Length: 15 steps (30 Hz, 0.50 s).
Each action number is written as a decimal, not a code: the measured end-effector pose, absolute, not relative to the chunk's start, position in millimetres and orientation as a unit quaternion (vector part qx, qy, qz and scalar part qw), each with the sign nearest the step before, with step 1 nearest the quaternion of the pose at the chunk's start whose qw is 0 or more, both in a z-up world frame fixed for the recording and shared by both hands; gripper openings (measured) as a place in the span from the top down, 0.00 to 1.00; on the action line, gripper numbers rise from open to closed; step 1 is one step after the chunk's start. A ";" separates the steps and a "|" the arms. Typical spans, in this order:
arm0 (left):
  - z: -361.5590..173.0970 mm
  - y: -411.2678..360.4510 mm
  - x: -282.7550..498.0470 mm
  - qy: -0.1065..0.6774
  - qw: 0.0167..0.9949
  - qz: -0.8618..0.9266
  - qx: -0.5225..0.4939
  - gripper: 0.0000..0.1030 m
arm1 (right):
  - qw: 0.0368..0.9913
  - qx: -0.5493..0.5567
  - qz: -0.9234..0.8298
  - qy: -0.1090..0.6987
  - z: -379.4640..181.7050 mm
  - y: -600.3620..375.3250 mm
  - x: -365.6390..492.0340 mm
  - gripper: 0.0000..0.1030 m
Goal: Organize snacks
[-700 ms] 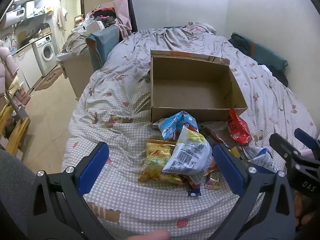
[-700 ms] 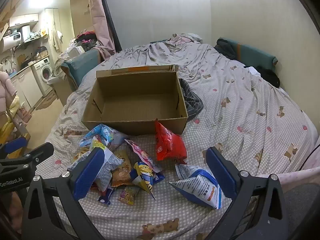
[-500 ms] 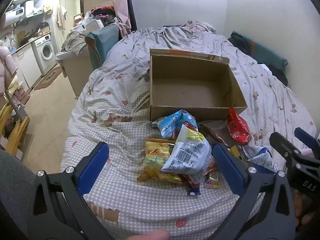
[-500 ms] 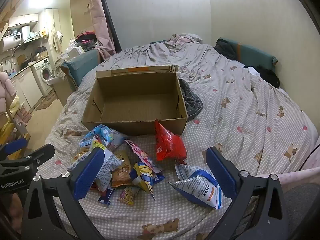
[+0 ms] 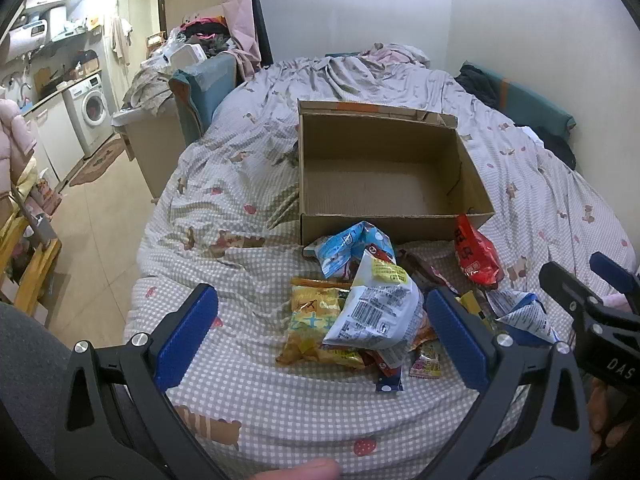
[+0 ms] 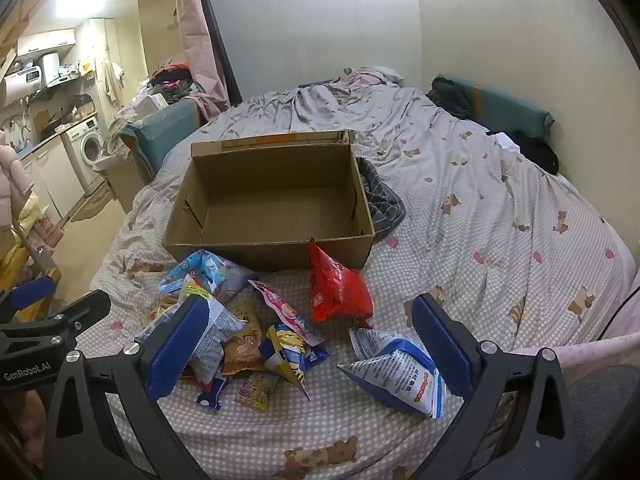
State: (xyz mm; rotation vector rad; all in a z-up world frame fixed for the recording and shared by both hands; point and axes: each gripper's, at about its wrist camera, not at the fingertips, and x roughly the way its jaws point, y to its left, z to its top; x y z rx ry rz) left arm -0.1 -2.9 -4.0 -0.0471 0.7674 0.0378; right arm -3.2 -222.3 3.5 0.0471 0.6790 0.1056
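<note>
Soft bedding, a checked quilt over a mattress, carries everything, and that is the first risk: it gives under pressure, so a gripper pushed down may sink and pinch cloth along with a packet. On it sits the empty cardboard box, open-topped and light; a nudge against its near wall could slide or tip it. Just in front lies the heap of snacks, overlapping, so lifting one may drag its neighbours. Leaning on the box wall, the red packet could topple. Beside it, the white-and-blue bag is puffy and slick. Left gripper and right gripper both hover with jaws wide apart, holding nothing.
</note>
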 end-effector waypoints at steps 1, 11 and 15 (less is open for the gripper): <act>-1.0 -4.3 -0.3 0.373 0.928 0.017 -0.020 0.00 | 0.941 0.023 0.052 0.333 4.7 -223.3 -4.0 0.00; 0.9 -3.6 -0.2 0.373 0.927 0.017 -0.019 0.00 | 0.941 0.023 0.052 0.333 5.4 -222.9 -3.6 0.00; 1.1 -3.6 -0.1 0.373 0.927 0.017 -0.018 0.00 | 0.941 0.023 0.052 0.333 5.4 -223.0 -3.3 0.00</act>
